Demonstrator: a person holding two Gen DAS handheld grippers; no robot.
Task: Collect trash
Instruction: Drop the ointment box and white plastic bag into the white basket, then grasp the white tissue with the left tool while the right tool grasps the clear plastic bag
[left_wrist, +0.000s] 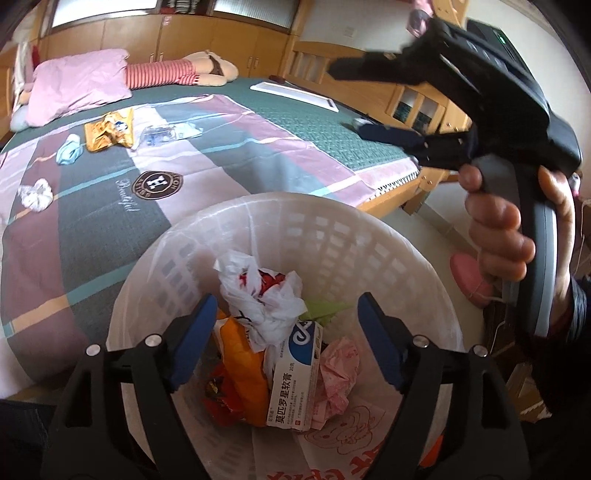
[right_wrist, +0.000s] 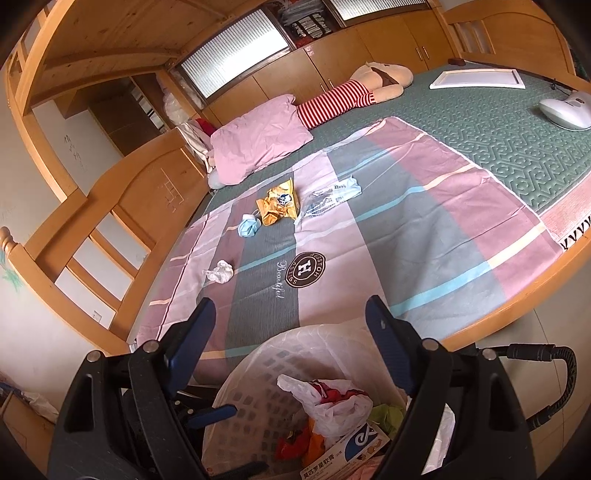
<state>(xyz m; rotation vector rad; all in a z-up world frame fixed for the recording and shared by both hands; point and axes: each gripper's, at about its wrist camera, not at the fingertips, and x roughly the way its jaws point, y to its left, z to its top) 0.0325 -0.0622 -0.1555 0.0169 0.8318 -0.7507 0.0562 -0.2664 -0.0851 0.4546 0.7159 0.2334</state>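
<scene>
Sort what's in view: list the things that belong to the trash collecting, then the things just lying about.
Job:
white basket
crumpled tissue
blue face mask
yellow wrapper
clear plastic wrapper

Lying about:
pink pillow
striped plush toy
white tray
white handheld appliance

Basket (left_wrist: 295, 229) stands before the bed (left_wrist: 258, 147); wrappers (left_wrist: 107, 134) lie on it.

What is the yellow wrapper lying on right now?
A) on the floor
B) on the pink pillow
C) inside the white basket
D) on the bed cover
D: the yellow wrapper lies on the striped bed cover, between the blue mask and the clear plastic wrapper, well away from the white basket.
</scene>
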